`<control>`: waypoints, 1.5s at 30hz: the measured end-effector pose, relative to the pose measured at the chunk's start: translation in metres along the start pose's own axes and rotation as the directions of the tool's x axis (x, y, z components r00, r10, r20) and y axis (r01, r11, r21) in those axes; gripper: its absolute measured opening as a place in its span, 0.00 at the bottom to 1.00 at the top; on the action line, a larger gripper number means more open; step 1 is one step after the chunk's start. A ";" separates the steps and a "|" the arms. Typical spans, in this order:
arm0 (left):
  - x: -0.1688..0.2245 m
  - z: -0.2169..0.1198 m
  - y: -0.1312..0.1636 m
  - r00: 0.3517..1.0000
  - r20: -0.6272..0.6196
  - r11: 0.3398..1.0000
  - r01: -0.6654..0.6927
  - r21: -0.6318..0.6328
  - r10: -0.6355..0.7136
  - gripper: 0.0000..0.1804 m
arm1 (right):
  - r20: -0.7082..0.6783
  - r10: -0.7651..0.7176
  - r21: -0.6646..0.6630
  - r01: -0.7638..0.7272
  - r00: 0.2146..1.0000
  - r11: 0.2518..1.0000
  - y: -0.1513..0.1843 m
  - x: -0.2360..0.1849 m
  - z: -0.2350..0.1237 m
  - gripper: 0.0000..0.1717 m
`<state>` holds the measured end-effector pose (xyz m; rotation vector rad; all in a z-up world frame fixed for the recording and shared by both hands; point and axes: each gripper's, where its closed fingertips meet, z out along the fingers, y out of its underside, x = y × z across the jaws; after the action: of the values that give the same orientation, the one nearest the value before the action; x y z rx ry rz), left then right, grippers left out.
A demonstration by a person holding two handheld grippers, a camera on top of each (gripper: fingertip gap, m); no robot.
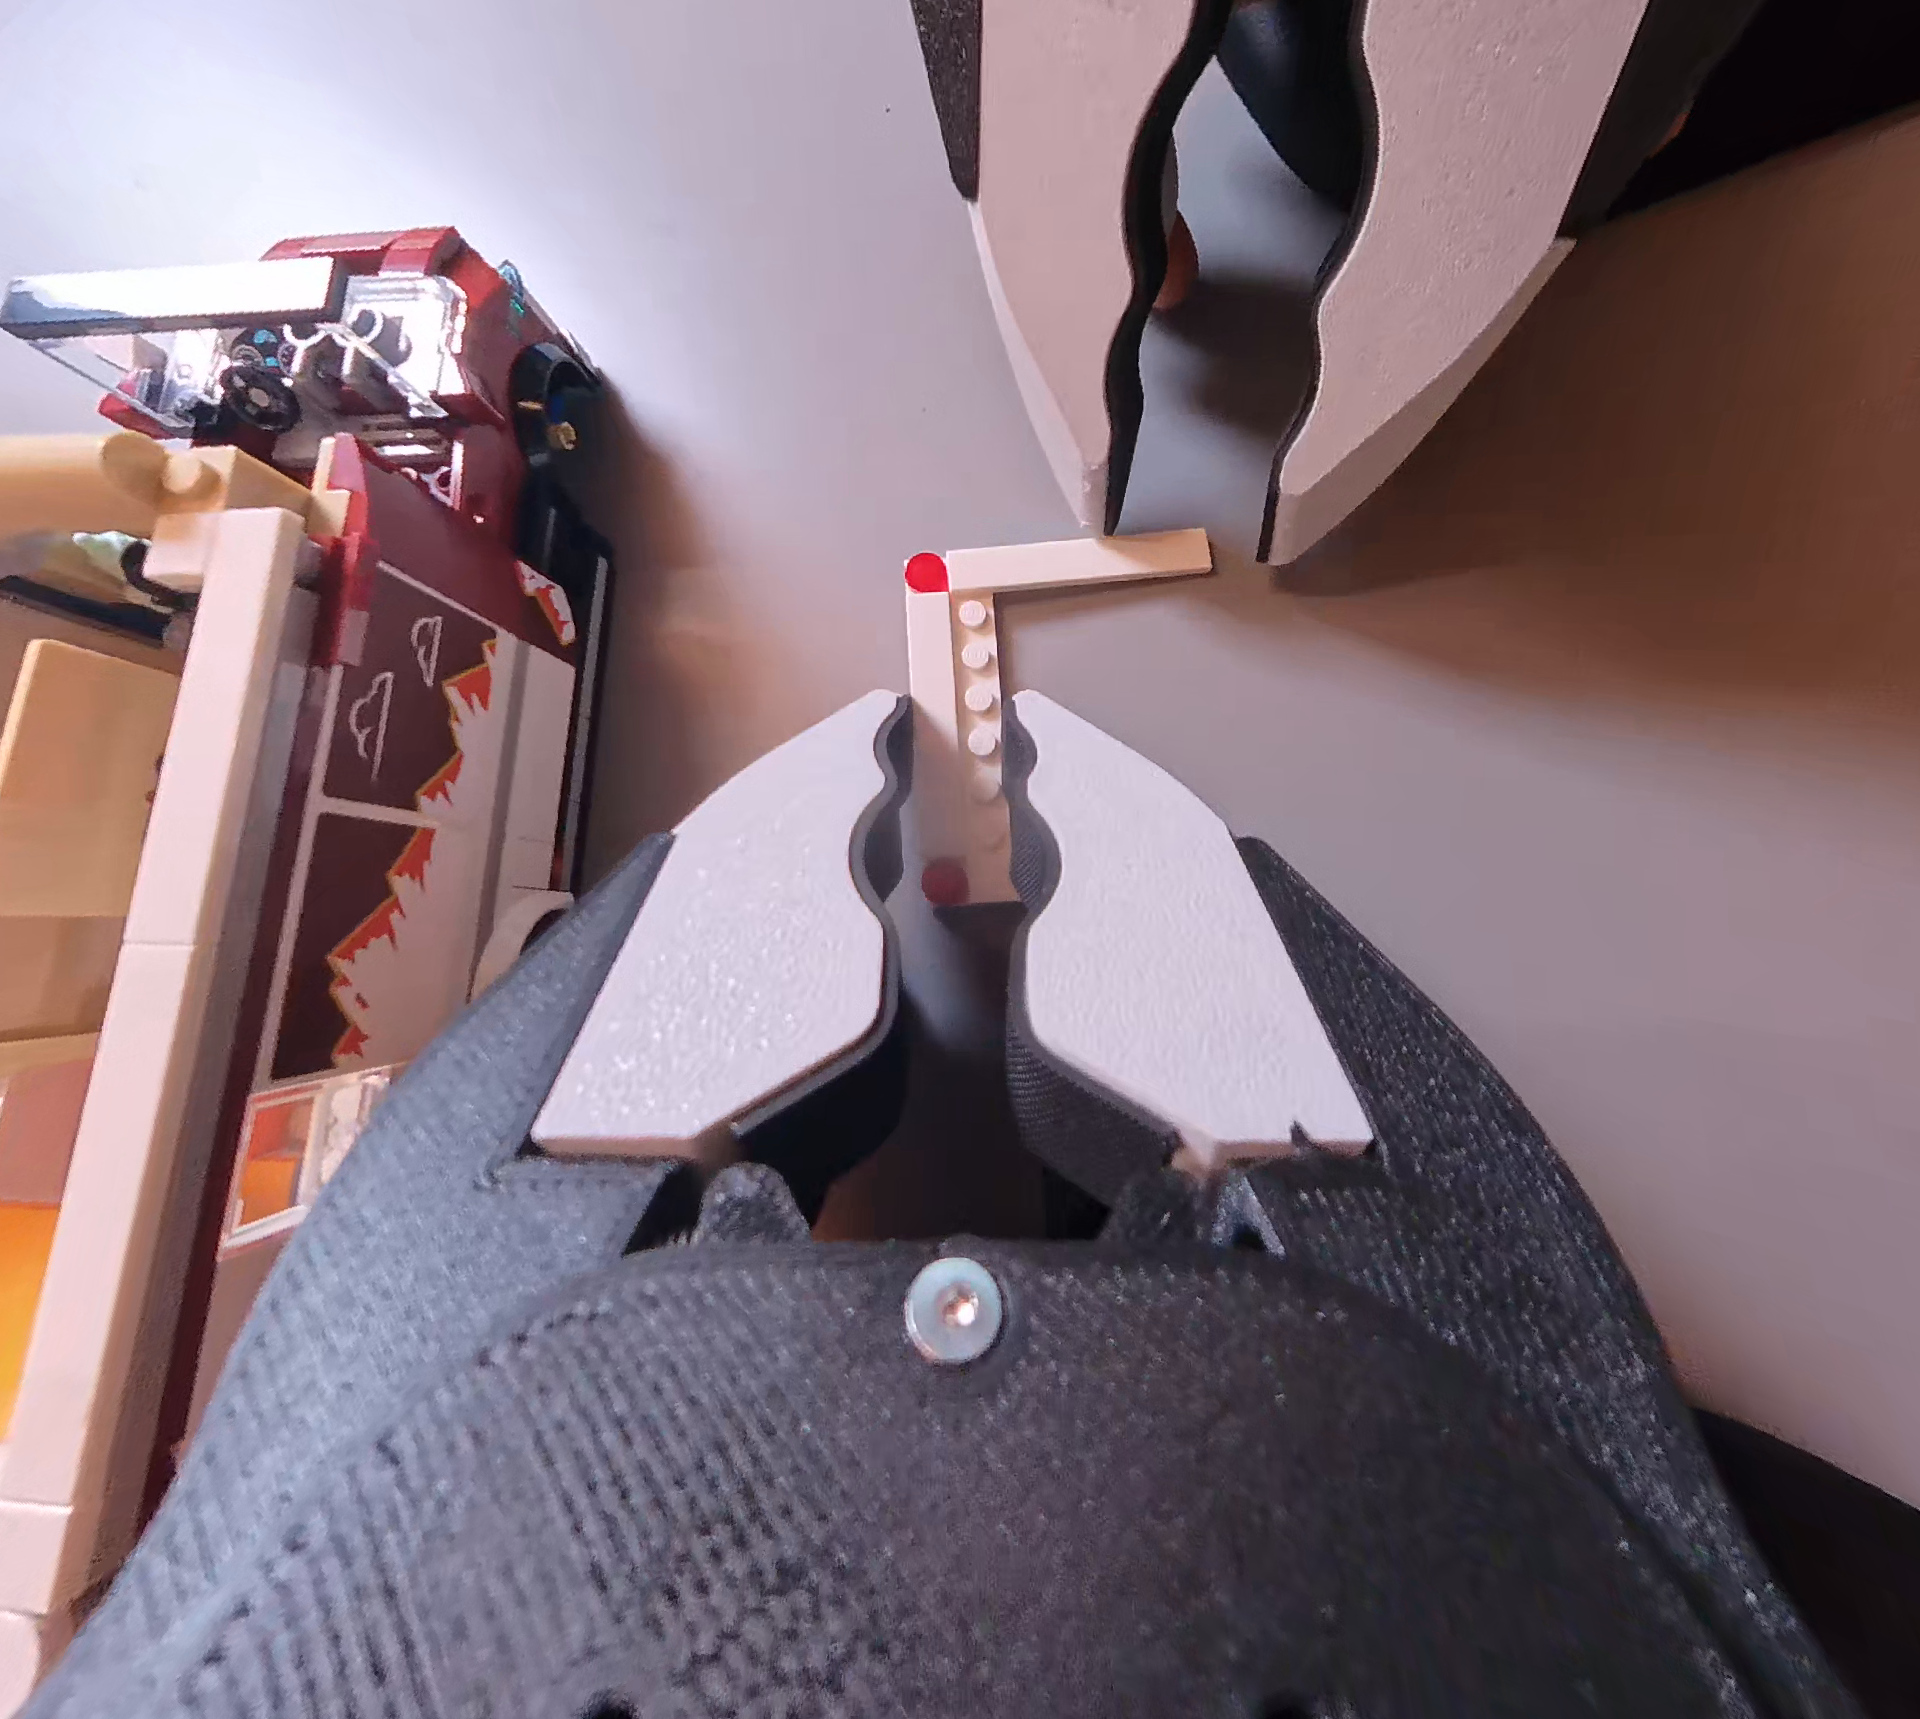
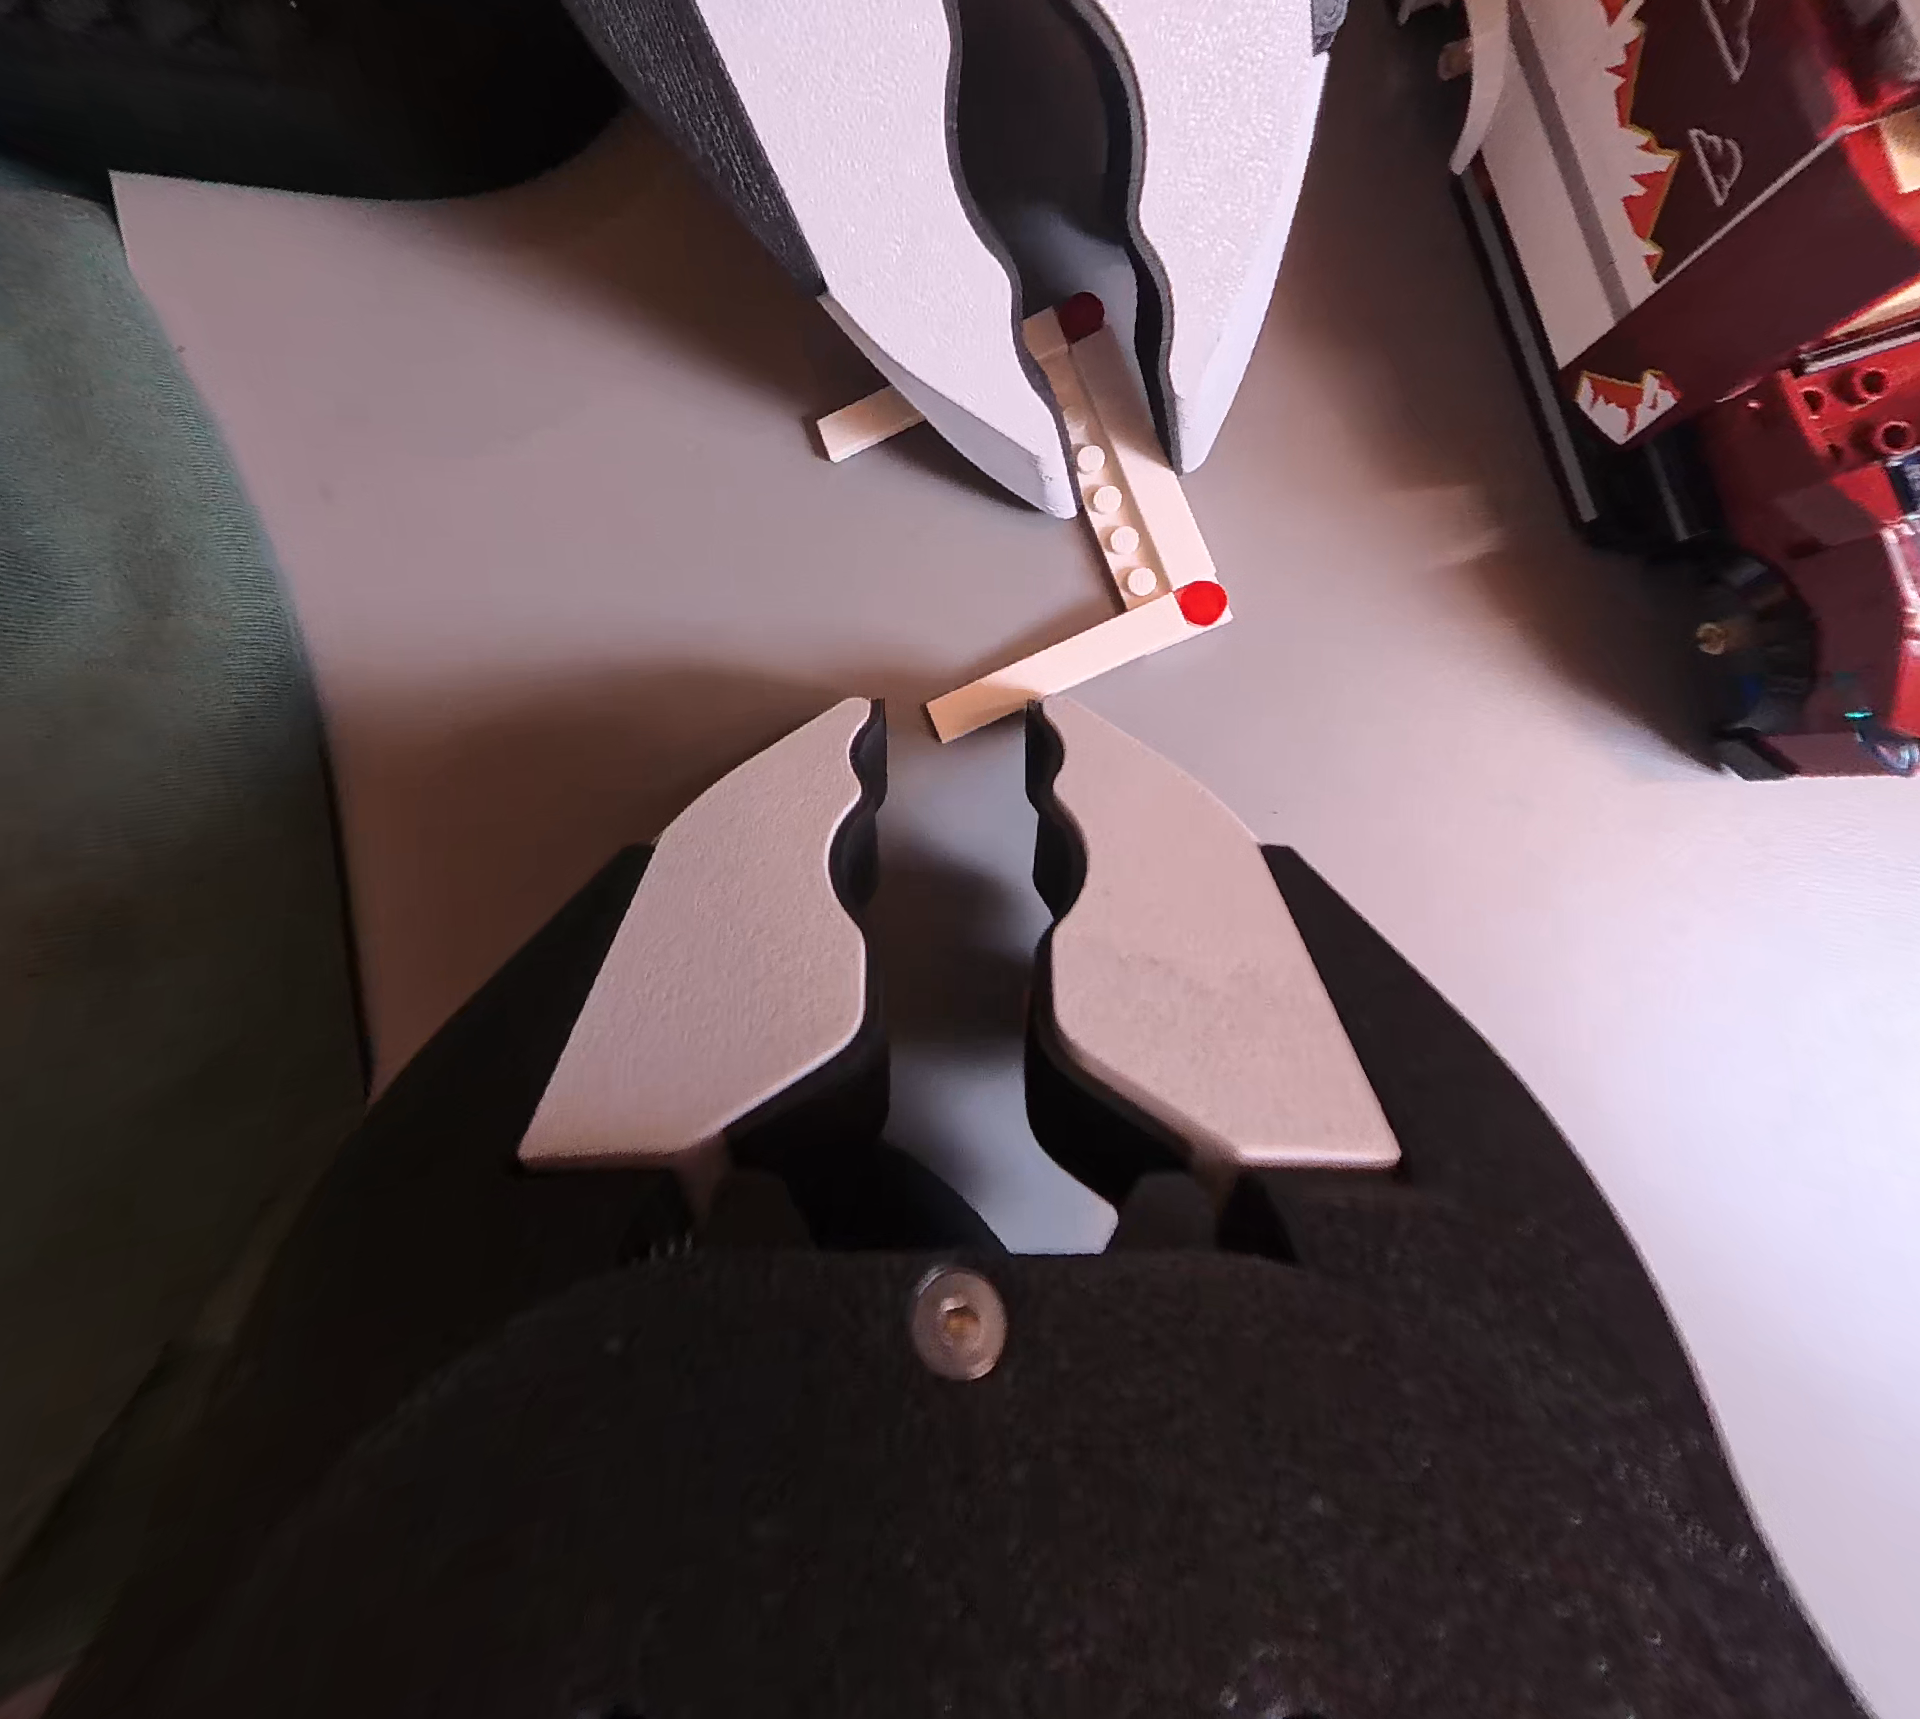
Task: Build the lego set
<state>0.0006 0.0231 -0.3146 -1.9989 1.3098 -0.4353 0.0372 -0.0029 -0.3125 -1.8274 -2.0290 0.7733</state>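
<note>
White brick frame (image 1: 956,682) lies flat on grey table (image 1: 727,111), pinned by left gripper (image 1: 956,713) clamping studded arm; right gripper (image 2: 956,713) parted, empty, fingertips bracketing free arm's end.

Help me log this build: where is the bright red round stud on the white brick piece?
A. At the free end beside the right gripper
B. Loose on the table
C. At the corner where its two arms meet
C: the red stud sits at the corner of the white brick piece, where its two arms meet.
</note>
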 end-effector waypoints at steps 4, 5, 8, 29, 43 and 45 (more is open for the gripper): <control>0.002 -0.004 0.001 0.999 -0.037 0.999 0.016 0.037 -0.014 0.19 | -0.007 -0.011 0.071 0.012 1.000 0.997 -0.006 0.007 -0.012 0.15; 0.004 -0.008 -0.001 0.997 -0.065 0.997 0.035 0.064 -0.031 0.23 | -0.024 -0.011 0.129 0.014 1.000 0.992 -0.013 0.012 -0.019 0.15; -0.006 -0.039 -0.024 0.993 -0.078 0.957 0.105 0.271 -0.087 0.21 | -0.113 0.007 0.328 0.030 0.994 0.944 -0.038 0.033 -0.048 0.15; -0.099 -0.127 -0.012 0.837 0.440 0.804 0.000 0.595 -0.326 0.00 | -0.701 0.258 0.622 0.392 0.665 0.678 -0.187 0.260 -0.176 0.22; -0.100 -0.122 -0.007 0.821 0.509 0.846 -0.062 0.530 -0.259 0.00 | -0.811 0.376 0.527 0.279 0.448 0.803 -0.195 0.379 -0.155 0.25; -0.100 -0.120 -0.005 0.820 0.513 0.852 -0.060 0.520 -0.256 0.00 | -0.804 0.390 0.544 0.289 0.449 0.788 -0.191 0.379 -0.154 0.24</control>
<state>-0.1124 0.0700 -0.2176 -1.5577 0.6176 -0.1793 -0.0882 0.3899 -0.1270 -1.3789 -0.8264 0.2512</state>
